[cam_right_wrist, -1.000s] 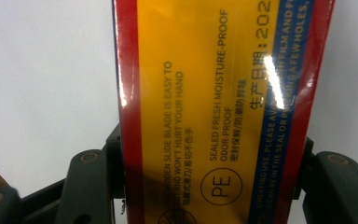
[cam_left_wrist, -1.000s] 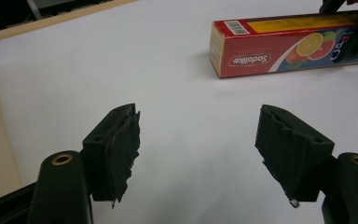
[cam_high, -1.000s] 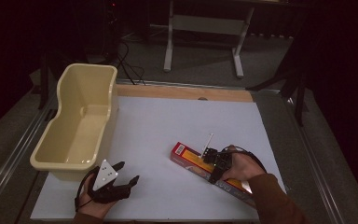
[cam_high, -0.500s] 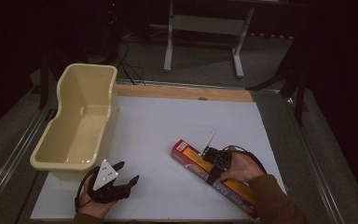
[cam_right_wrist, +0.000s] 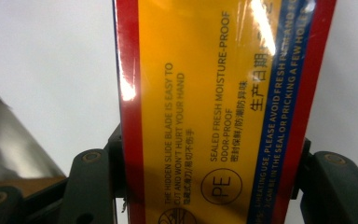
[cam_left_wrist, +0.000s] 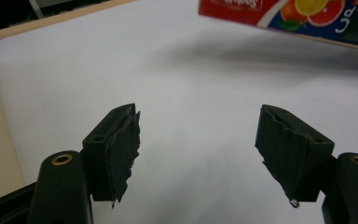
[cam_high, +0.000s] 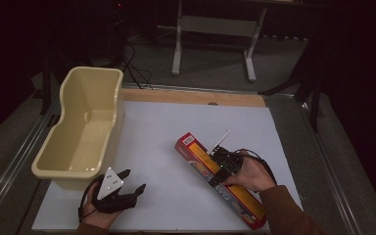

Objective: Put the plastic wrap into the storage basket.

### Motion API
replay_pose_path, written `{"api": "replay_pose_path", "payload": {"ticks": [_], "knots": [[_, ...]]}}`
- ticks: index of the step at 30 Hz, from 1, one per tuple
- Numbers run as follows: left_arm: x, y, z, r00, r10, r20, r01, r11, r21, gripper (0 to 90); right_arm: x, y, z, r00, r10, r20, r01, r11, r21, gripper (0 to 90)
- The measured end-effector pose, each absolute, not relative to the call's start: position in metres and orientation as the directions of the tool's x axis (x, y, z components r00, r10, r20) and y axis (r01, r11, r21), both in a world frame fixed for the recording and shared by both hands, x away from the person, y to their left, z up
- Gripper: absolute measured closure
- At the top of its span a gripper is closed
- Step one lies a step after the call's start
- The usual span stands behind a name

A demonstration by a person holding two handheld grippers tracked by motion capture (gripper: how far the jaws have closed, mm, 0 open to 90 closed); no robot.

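place: lab or test bench | cues: white table, metal stand, floor cables, dark surroundings

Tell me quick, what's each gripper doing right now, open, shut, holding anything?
Left gripper: open, fingers wide apart over the white table, holding nothing.
Right gripper: shut on the long red box, one finger on each side.

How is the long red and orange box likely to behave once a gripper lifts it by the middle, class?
The box looks like stiff card, so it should hold its shape. Its glossy film wrap glints, so it may slip between the jaws of the right gripper. Being long and narrow, it could swing or tilt if the grip sits off-centre, and its flat sides won't roll.
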State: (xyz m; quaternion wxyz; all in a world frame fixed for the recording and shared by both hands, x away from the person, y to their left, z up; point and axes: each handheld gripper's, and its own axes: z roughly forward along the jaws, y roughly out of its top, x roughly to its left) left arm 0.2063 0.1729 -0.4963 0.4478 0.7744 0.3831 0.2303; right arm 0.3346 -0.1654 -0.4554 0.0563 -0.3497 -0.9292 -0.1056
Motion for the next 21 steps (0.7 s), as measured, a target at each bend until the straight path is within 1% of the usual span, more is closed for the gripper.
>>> {"api": "replay_pose_path", "payload": {"ticks": [7, 17, 18, 19, 20, 21], "knots": [[0.206, 0.174, -0.496, 0.601, 0.799, 0.014, 0.385, -0.305, 0.871, 29.8, 0.332, -0.152, -0.438, -0.741, 0.638, 0.211, 0.672, 0.695, 0.256, 41.1], [0.206, 0.174, -0.495, 0.597, 0.802, 0.014, 0.383, -0.3, 0.874, 29.7, 0.33, -0.135, -0.424, -0.727, 0.639, 0.252, 0.686, 0.663, 0.298, 41.1], [0.206, 0.175, -0.495, 0.596, 0.803, 0.013, 0.383, -0.299, 0.874, 29.7, 0.332, -0.132, -0.422, -0.713, 0.641, 0.284, 0.701, 0.639, 0.318, 41.1], [0.206, 0.175, -0.495, 0.596, 0.803, 0.013, 0.383, -0.299, 0.874, 29.7, 0.332, -0.132, -0.422, -0.713, 0.641, 0.284, 0.701, 0.639, 0.318, 41.1], [0.206, 0.175, -0.495, 0.593, 0.805, 0.009, 0.384, -0.293, 0.876, 29.7, 0.335, -0.13, -0.42, -0.705, 0.636, 0.314, 0.709, 0.621, 0.333, 41.1], [0.206, 0.175, -0.495, 0.593, 0.805, 0.009, 0.384, -0.293, 0.876, 29.7, 0.336, -0.128, -0.419, -0.701, 0.635, 0.324, 0.713, 0.616, 0.335, 41.1]]}}
